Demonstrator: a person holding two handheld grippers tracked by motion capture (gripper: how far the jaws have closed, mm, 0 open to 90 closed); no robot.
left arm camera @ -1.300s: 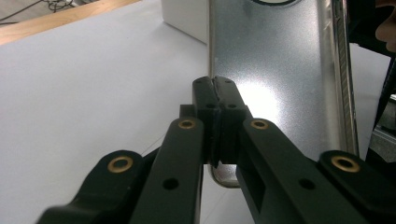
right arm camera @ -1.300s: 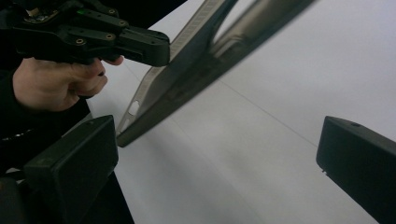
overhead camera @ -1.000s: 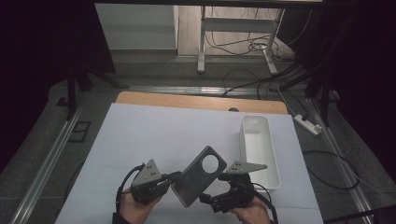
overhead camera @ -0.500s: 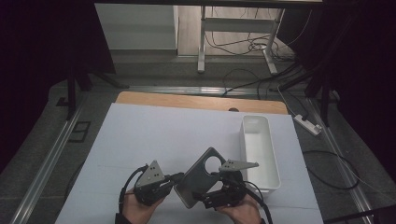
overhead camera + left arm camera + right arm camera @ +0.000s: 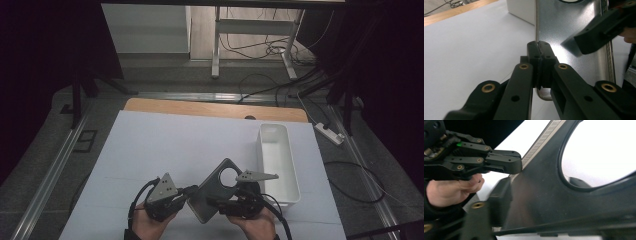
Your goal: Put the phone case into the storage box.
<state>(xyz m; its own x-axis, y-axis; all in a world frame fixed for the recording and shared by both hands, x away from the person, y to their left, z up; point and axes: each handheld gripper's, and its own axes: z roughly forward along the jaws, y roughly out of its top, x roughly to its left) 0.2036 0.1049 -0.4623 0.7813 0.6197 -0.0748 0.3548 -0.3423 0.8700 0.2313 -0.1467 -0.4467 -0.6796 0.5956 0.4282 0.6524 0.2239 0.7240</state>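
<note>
Two grippers on metal plate (image 5: 216, 191), just left of white bin (image 5: 278, 165). Left gripper (image 5: 538, 50) clamped on plate edge; right gripper (image 5: 215, 203) jaws been closing round it, grip uncertain. Step: handover. Next: right needs firm hold.

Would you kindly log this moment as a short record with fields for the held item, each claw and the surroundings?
Held item: flat grey metal plate with a round hole, tilted up off the table
Left claw: shut on the plate's edge
Right claw: jaws have just been closing, the plate between them; contact unclear
Nearby: long white plastic bin, on the right
Surface: white table sheet
</note>
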